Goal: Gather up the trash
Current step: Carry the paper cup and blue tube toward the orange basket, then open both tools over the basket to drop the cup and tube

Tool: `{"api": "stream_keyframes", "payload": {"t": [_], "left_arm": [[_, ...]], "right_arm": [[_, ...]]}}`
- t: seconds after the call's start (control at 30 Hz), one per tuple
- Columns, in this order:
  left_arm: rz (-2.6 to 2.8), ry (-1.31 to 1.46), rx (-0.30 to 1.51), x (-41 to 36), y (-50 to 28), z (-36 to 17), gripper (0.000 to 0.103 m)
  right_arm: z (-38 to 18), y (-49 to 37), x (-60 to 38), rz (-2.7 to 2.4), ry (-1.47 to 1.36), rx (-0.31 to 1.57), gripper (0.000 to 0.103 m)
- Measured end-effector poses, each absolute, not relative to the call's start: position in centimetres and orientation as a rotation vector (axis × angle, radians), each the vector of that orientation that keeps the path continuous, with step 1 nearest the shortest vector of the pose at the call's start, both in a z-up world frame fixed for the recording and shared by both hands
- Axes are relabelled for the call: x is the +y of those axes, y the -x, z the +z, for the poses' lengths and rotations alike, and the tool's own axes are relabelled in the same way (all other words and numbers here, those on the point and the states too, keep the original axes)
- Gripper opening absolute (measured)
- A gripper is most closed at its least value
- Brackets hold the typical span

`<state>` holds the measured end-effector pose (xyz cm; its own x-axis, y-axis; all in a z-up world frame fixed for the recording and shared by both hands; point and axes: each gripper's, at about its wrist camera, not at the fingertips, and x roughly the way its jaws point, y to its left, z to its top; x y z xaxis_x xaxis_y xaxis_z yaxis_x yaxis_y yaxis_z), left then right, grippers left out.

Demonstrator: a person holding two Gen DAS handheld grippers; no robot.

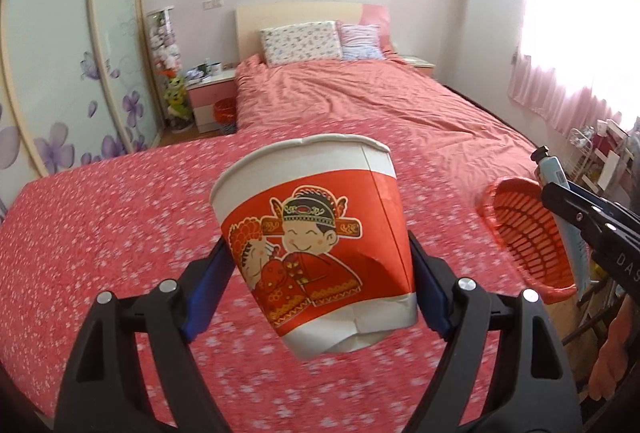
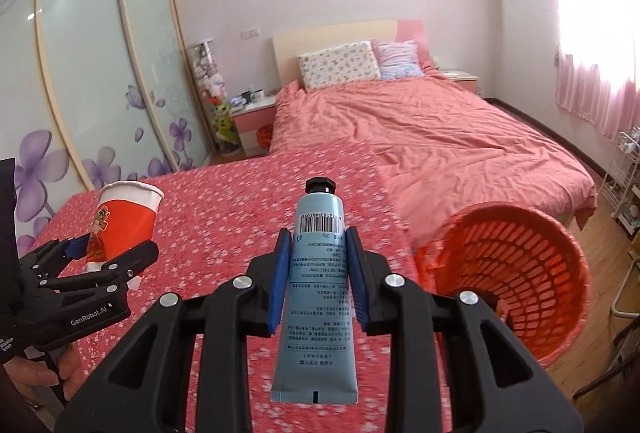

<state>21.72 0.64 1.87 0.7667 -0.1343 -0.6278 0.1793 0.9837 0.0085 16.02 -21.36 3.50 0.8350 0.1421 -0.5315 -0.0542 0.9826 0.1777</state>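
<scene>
Pink bedroom, red floral bedspread (image 2: 224, 217) below. At left, the left gripper (image 1: 320, 265) clamps a dented red-and-white paper cup (image 1: 316, 233) with a cartoon print. Centre, the right gripper (image 2: 318, 273) pinches a pale blue plastic tube with a black cap (image 2: 316, 293). Right, an orange slatted plastic basket (image 2: 520, 273) tilts open. Carrying stage, probably; next, bring both over its mouth and release.

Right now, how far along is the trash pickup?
Done: both pieces are picked up. In hand: left gripper clamps the paper cup, and right gripper clamps the blue tube. Left: dropping both into the orange basket, which shows almost nothing inside.
</scene>
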Motion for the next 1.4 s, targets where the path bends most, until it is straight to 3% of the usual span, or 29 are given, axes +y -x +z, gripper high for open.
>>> {"api": "stream_keyframes", "payload": {"t": [0.47,0.93,1.03,1.4], "left_arm": [[-0.440,-0.120,0.638,-13.6,-21.9,2.6,0.079],[-0.613,-0.137,0.712,-25.1,-25.2,-1.7,0.083],[-0.600,-0.130,0.759,-25.7,-26.7,-3.0,0.087],[-0.480,-0.129,0.729,-19.7,-25.3,-2.8,0.087]], "right_arm": [[3.5,-14.3,-31.7,-0.100,-0.239,0.524,0.028],[-0.3,-17.6,-40.3,-0.199,-0.405,0.587,0.030],[-0.7,-17.6,-41.0,-0.211,-0.425,0.590,0.046],[0.3,-13.4,-38.7,-0.286,-0.311,0.550,0.075]]}}
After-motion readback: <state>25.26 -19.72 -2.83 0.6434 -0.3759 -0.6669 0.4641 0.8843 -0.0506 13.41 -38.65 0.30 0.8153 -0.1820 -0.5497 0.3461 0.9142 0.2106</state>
